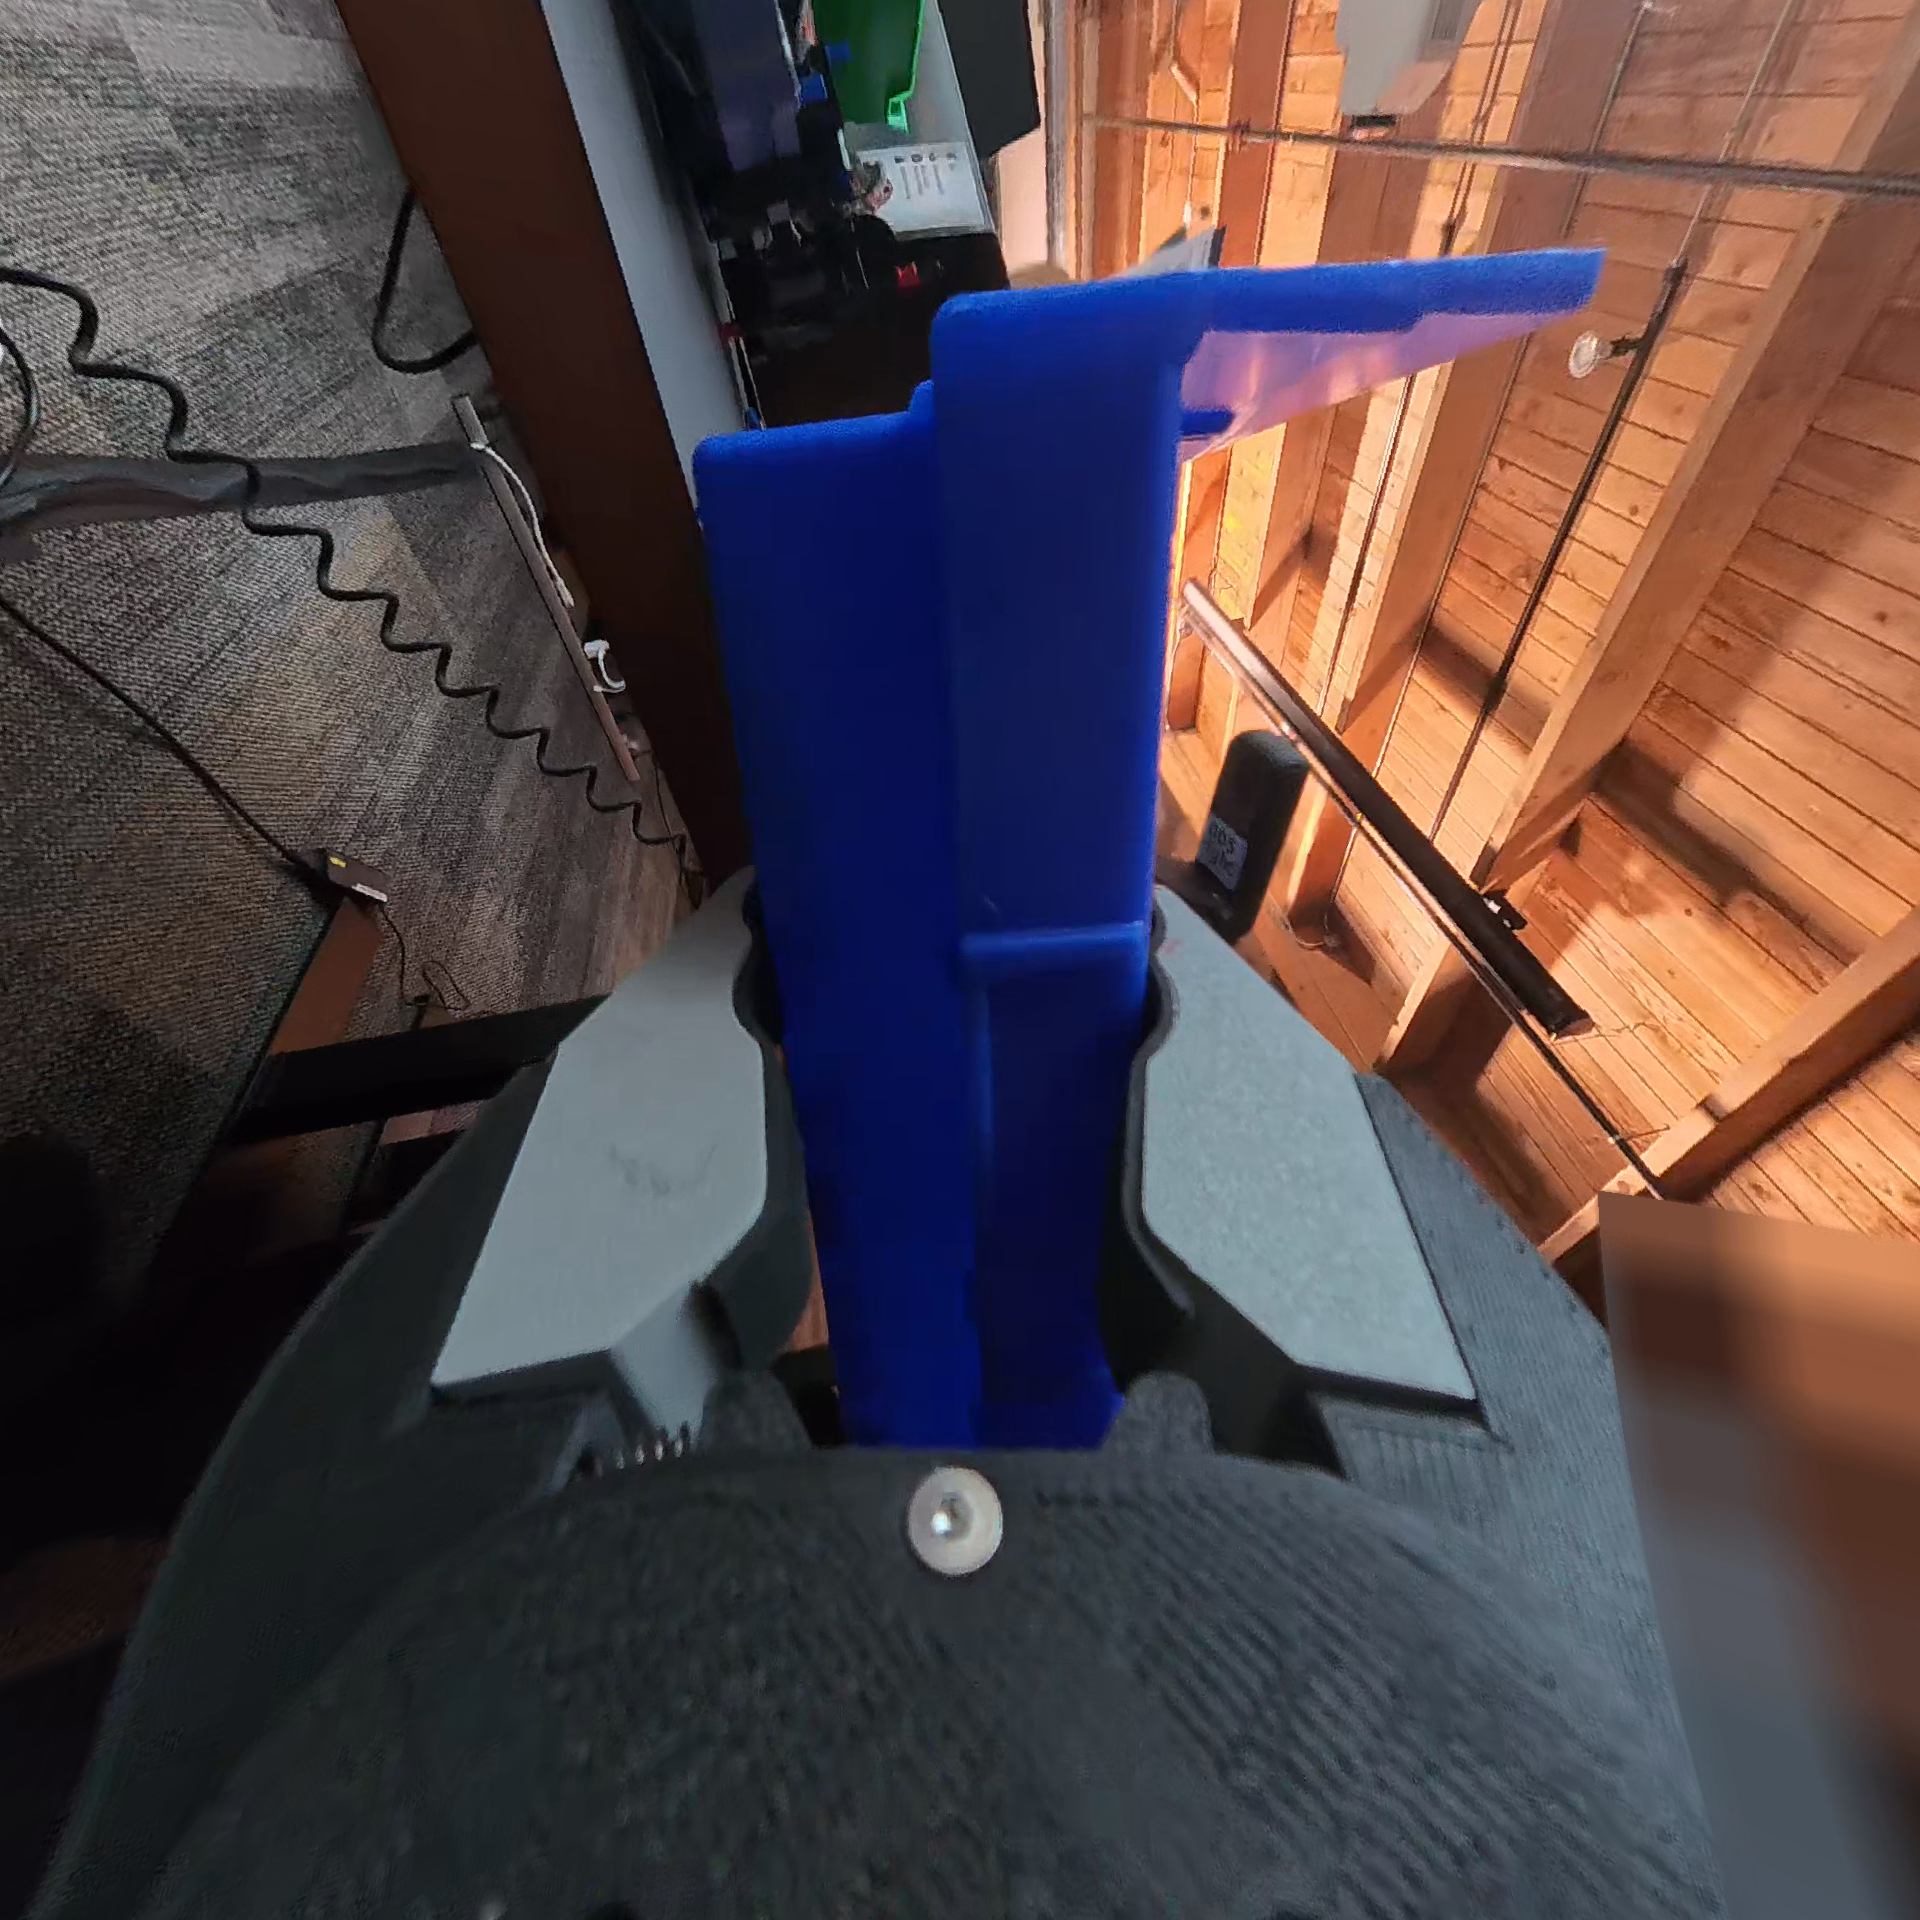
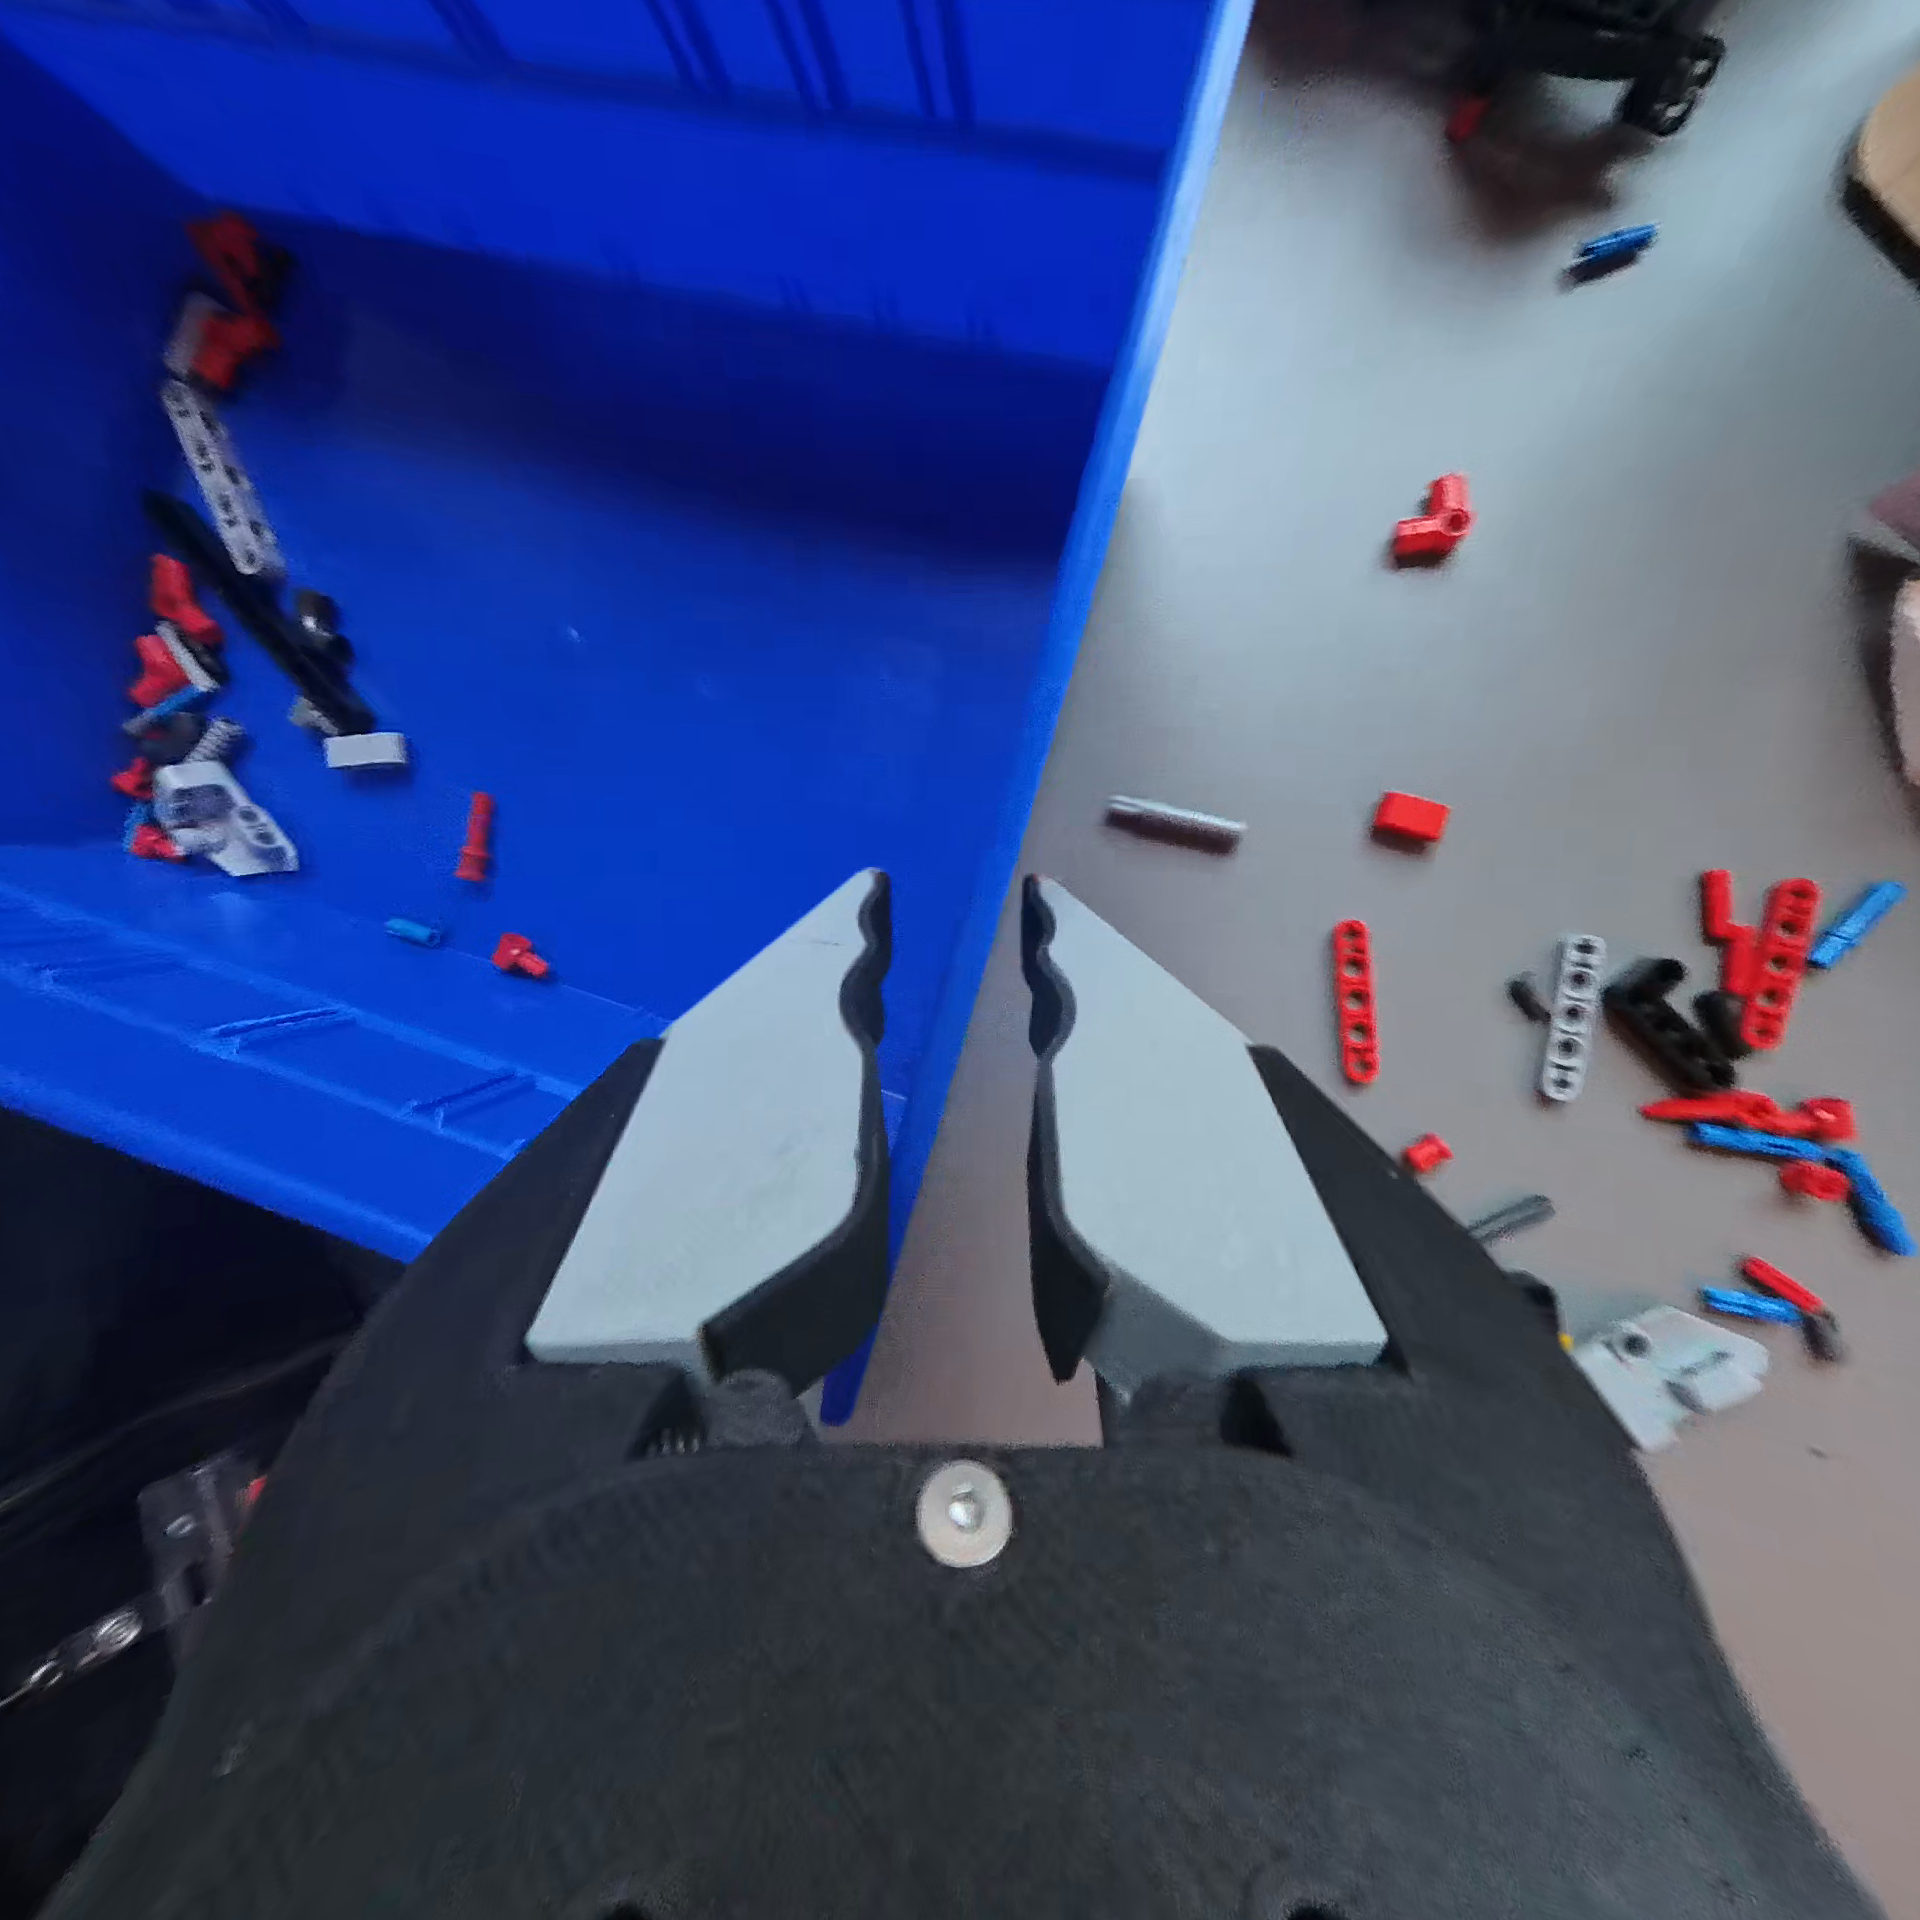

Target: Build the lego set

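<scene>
left gripper [image 1: 961, 966]: clamped on the wall of the blue bin [image 1: 935, 727], tipped up off the table, likely to pour parts out.
right gripper [image 2: 956, 914]: jaws apart, empty, straddling the bin's rim above the table [image 2: 1299, 364]; seemingly poised to steady it.
bin parts [image 2: 218, 644]: red, grey and black lego pieces, slid toward one inner wall.
table parts [image 2: 1714, 1039]: loose pieces, well apart from the bin.
black assembly [image 2: 1590, 62]: far edge, blurred.

Grey patterned carpet [image 1: 208, 644] crossed by black cables; warm-lit wooden plank wall [image 1: 1662, 727]; grey tabletop [image 2: 1299, 364].
</scene>
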